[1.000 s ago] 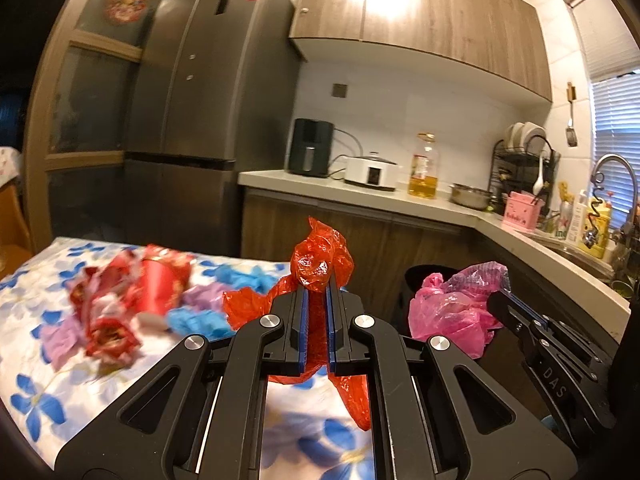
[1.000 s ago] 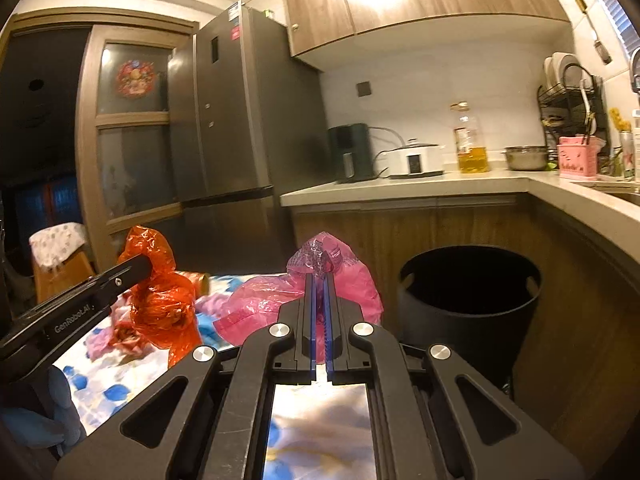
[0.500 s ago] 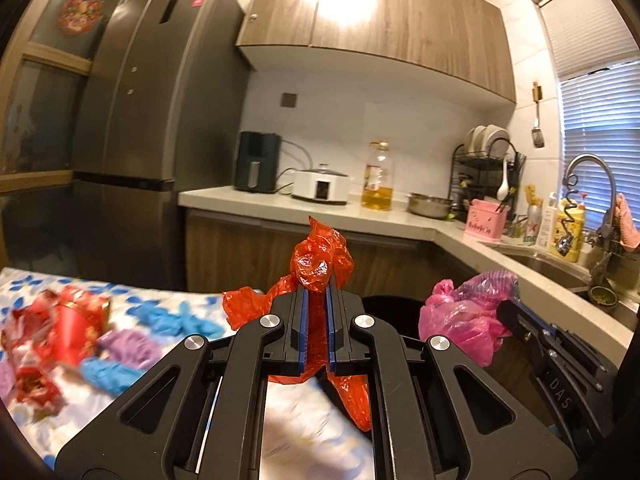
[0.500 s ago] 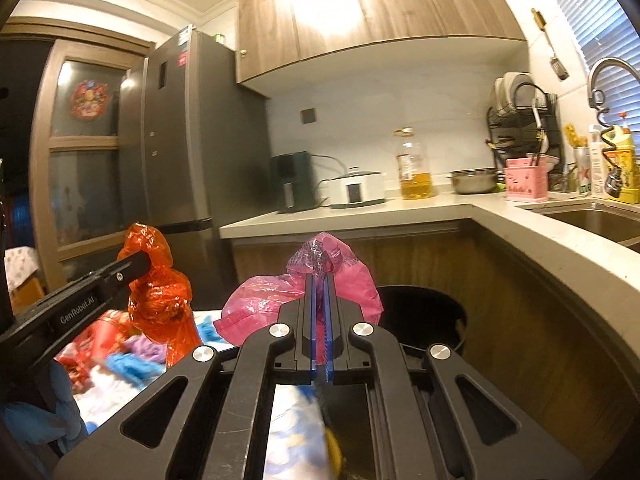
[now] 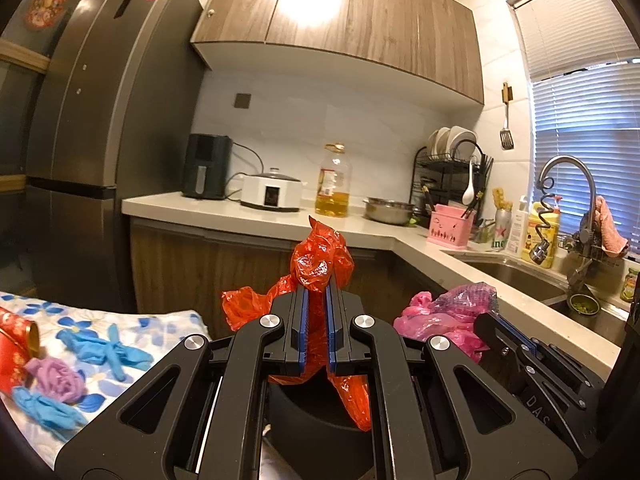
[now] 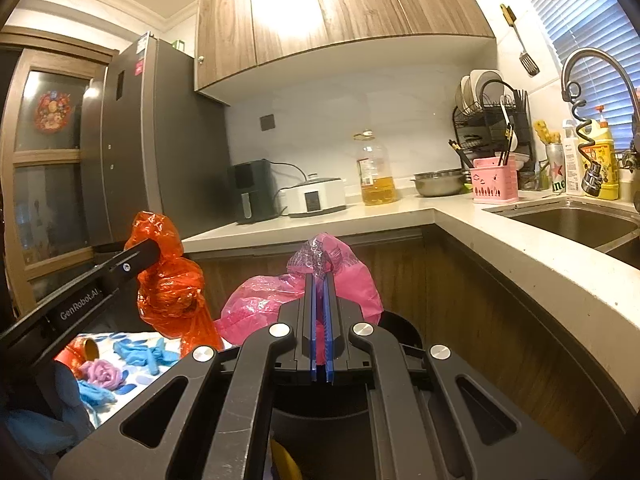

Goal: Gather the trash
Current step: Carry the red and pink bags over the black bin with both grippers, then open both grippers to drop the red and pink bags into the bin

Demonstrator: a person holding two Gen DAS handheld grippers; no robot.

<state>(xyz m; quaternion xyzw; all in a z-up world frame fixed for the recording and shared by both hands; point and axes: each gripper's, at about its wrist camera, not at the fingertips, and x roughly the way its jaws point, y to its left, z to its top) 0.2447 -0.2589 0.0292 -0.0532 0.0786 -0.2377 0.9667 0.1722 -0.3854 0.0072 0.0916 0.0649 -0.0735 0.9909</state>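
Observation:
My left gripper [image 5: 316, 292] is shut on a crumpled red plastic bag [image 5: 320, 264], which hangs over the black trash bin [image 5: 312, 412] below the jaws. My right gripper [image 6: 319, 280] is shut on a pink plastic bag [image 6: 344, 276], held above the same trash bin [image 6: 400, 328]. In the left wrist view the pink bag [image 5: 444, 316] and right gripper show at the right. In the right wrist view the red bag [image 6: 172, 288] and the left gripper [image 6: 154, 250] show at the left. Something yellow [image 6: 286, 460] lies inside the bin.
A table with a blue-flowered cloth [image 5: 160, 320] at the left carries blue gloves [image 5: 108, 346], a purple wad [image 5: 58, 376] and a red can [image 5: 16, 340]. Wooden counter cabinets [image 6: 480, 300] wrap behind and to the right of the bin, with a sink [image 6: 576, 220].
Both grippers swung right with their bags, from over the flowered table to above the black bin. The table's trash slid to the left edge of both views; the sink came into view.

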